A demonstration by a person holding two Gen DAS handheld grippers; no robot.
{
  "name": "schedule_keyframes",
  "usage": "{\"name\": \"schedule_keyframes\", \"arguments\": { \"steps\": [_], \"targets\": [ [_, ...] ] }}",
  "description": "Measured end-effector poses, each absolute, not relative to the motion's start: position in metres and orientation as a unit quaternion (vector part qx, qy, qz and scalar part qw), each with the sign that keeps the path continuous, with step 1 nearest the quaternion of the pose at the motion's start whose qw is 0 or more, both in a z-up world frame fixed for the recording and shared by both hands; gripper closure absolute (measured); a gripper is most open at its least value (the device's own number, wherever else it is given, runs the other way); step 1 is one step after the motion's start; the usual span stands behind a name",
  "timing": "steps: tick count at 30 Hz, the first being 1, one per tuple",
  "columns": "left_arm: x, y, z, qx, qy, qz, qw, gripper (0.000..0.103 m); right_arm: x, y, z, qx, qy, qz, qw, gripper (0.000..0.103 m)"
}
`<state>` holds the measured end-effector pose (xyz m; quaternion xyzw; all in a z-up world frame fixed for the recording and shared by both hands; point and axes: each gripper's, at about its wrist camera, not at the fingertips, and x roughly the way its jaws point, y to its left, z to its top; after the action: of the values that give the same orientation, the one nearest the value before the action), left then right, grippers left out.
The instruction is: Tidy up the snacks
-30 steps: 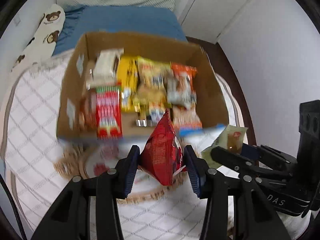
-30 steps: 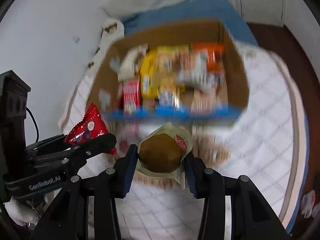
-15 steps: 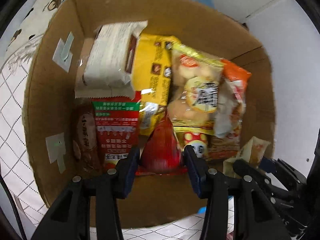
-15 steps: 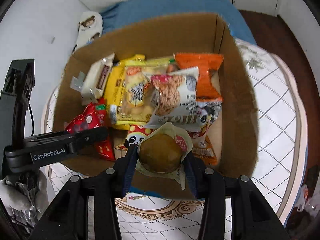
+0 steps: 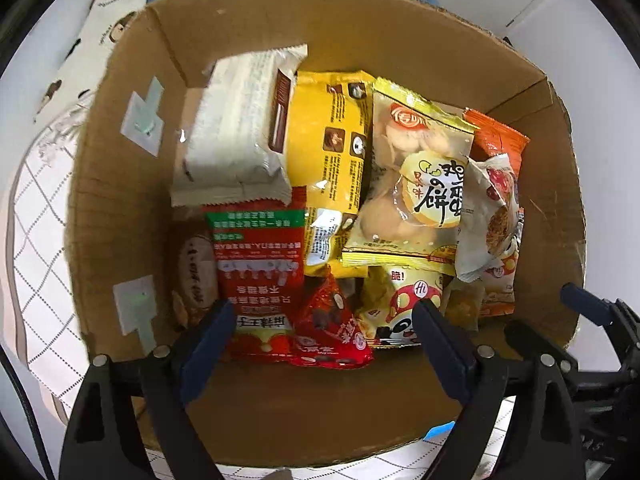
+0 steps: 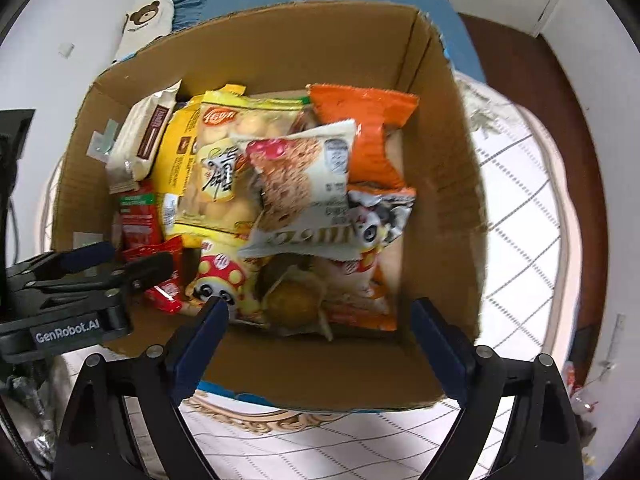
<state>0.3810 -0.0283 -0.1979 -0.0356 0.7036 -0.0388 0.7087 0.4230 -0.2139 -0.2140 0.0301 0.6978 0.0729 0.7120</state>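
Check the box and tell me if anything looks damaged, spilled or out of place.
Nothing stands out. The snack packets lie overlapping in a loose heap inside the cardboard box, all sealed as far as can be seen, nothing spilled. The small red packet and the round bun packet lie at the near edge with the rest.

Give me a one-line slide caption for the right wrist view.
Right gripper open above the snack-filled box, bun packet lying at the near end, left gripper alongside.

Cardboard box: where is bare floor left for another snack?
In the brown cardboard box, bare floor shows along the near wall in front of the red triangular packet, and beside the orange crinkled bag along the right wall. Elsewhere packets overlap.
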Motion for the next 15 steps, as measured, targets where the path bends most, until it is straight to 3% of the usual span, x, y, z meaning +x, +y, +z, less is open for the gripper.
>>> {"name": "schedule_keyframes", "arguments": {
  "steps": [15],
  "targets": [
    [0.34,-0.019,-0.135,-0.023,0.654,-0.024,0.756,0.012,0.414,-0.226,-0.186,0.032,0.664,0.045,0.745,0.006]
  ]
}}
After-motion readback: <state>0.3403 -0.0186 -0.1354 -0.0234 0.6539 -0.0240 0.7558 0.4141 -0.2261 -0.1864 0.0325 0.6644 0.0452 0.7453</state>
